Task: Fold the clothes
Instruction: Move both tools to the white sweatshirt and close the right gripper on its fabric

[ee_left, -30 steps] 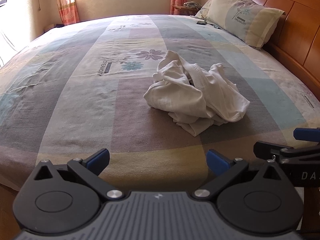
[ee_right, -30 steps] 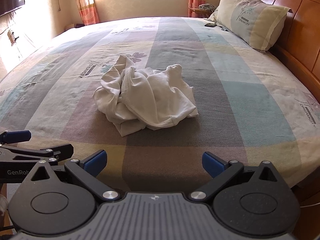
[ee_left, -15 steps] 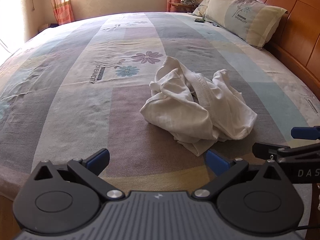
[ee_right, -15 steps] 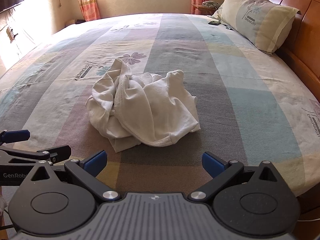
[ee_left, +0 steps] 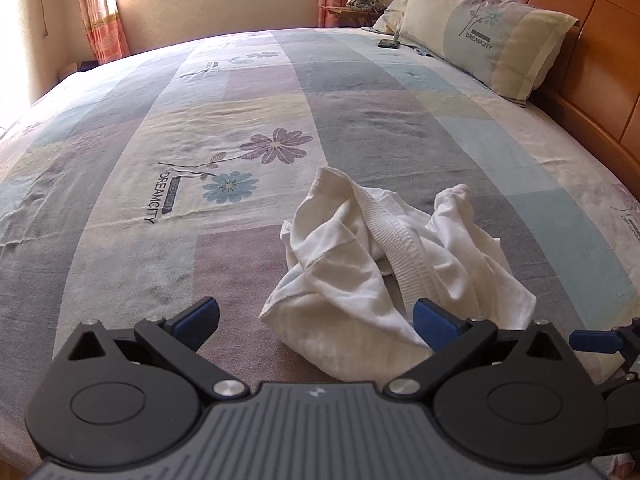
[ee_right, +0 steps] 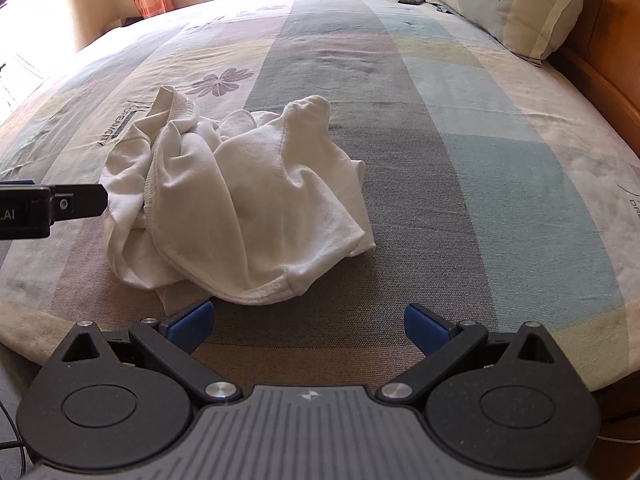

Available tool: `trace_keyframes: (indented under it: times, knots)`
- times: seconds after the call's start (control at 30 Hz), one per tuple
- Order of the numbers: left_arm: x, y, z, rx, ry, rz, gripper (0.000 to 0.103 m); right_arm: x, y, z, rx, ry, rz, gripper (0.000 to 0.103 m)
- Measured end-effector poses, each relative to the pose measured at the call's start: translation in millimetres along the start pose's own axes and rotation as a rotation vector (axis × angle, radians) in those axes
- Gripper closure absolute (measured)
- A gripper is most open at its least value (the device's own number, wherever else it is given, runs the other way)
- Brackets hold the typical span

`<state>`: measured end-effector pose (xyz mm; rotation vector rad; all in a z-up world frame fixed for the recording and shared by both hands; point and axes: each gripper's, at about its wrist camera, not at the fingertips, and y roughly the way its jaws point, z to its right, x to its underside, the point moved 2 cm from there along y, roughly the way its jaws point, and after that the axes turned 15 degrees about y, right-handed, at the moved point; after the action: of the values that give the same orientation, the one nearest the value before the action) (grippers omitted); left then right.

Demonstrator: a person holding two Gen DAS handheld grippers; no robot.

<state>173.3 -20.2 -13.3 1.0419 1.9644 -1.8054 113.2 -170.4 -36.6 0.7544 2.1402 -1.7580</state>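
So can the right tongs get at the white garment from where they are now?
Probably yes. The right tongs are open, the garment lies crumpled just ahead on the bed, and nothing sits between them.

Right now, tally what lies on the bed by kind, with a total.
White crumpled garment: 1
Pillows: 2, one patterned pillow in front and a second pillow partly hidden behind it
Small dark flat object near the pillows, too small to identify: 1
Total: 4
Both the left gripper and the right gripper are open and hold nothing.
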Motion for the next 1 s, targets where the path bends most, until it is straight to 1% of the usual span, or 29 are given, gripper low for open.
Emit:
trace_keyframes:
  times: [0.1, 0.17, 0.27, 0.37, 0.47, 0.53, 0.6, 0.67, 0.8, 0.9, 0.97, 1.0]
  knots:
    - [0, 21, -1, -0.035, 0.018, -0.05, 0.001, -1, 7, -2, -0.005, -0.004, -0.016, 0.0]
    - [6, 31, -4, -0.027, 0.02, -0.077, 0.001, -2, 10, -3, -0.006, -0.01, -0.02, 0.0]
    - [18, 33, -14, 0.001, -0.007, -0.072, 0.0, -4, 13, -5, -0.01, -0.018, -0.025, 0.0]
    - [27, 31, -28, -0.035, -0.027, -0.084, 0.0, -6, 15, -7, -0.021, -0.029, -0.022, 0.0]
    - [33, 30, -41, -0.085, -0.038, -0.106, 0.001, -7, 24, -16, -0.022, -0.068, -0.027, 0.0]
    - [34, 27, -46, -0.095, -0.048, -0.108, 0.001, -5, 32, -22, -0.016, -0.096, -0.04, 0.0]
    - [34, 23, -49, -0.082, -0.055, -0.097, 0.001, -4, 39, -25, -0.011, -0.12, -0.049, 0.0]
    - [33, 19, -50, -0.068, -0.057, -0.081, 0.001, -5, 42, -26, 0.012, -0.135, -0.035, 0.0]
    - [21, 8, -45, -0.032, -0.044, -0.028, 0.001, -17, 31, -12, 0.084, -0.142, 0.06, 0.0]
    - [8, 6, -35, 0.024, -0.036, 0.015, 0.001, -31, 21, 6, 0.146, -0.108, 0.141, 0.0]
    - [2, 11, -24, 0.05, -0.017, 0.026, 0.001, -40, 20, 19, 0.17, -0.069, 0.156, 0.0]
    - [-1, 16, -18, 0.061, -0.002, 0.029, 0.001, -43, 20, 24, 0.164, -0.046, 0.151, 0.0]
